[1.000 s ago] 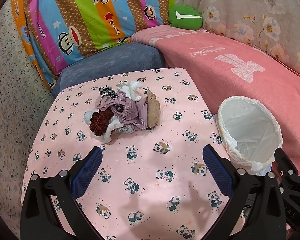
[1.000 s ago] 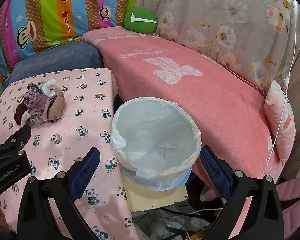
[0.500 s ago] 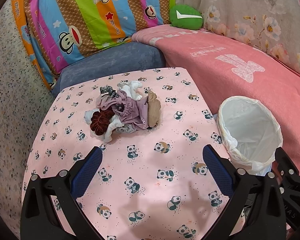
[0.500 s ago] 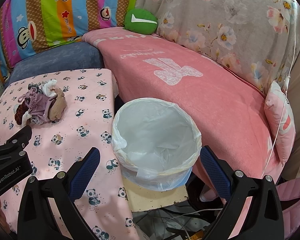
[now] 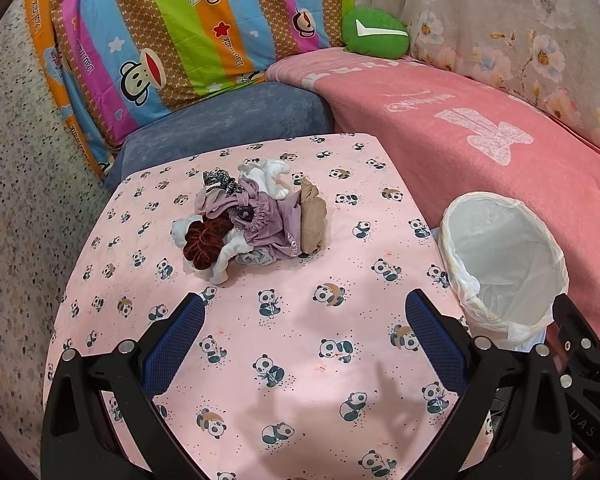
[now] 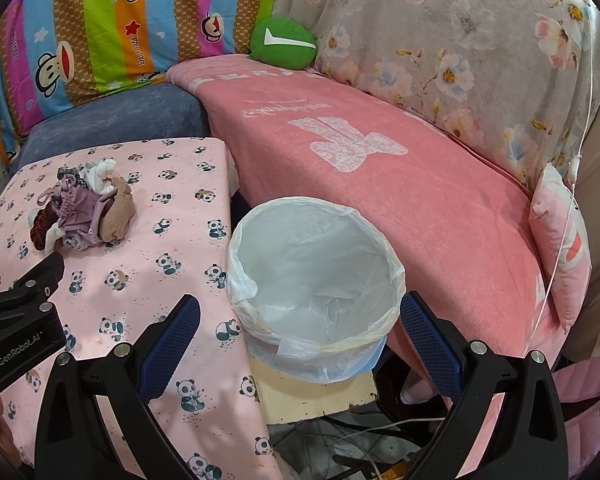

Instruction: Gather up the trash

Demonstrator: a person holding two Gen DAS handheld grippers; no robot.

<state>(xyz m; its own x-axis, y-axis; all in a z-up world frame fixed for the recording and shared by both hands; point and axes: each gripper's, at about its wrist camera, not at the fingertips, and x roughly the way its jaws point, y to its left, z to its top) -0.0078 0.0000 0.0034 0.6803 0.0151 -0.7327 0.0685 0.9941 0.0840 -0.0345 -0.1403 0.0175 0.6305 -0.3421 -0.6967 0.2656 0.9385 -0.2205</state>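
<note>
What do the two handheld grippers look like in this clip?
Both the left gripper and right gripper have black angular plastic fingers with silver bolts and textured blue pads. White "GenRobot.AI" lettering marks the left body in the right view. No sleeves visible.

Home living area, lived-in. Landmark: low table under a pink panda-print cloth (image 5: pixel 284 344). Behind it, a blue-grey cushioned seat (image 5: pixel 228 124) and a striped cartoon-monkey quilt (image 5: pixel 172 32) propped upright. To the table's right, a sofa covered by a pink blanket (image 6: pixel 380 184), floral sheet (image 6: pixel 460 40) draped over its back, green plush cushion (image 6: pixel 282 44) in the corner. Just beside the table's right edge, a bag-lined wastebasket (image 6: pixel 314 276). Small pile of soft fabric bits (image 5: pixel 252 224) on the table.
</note>
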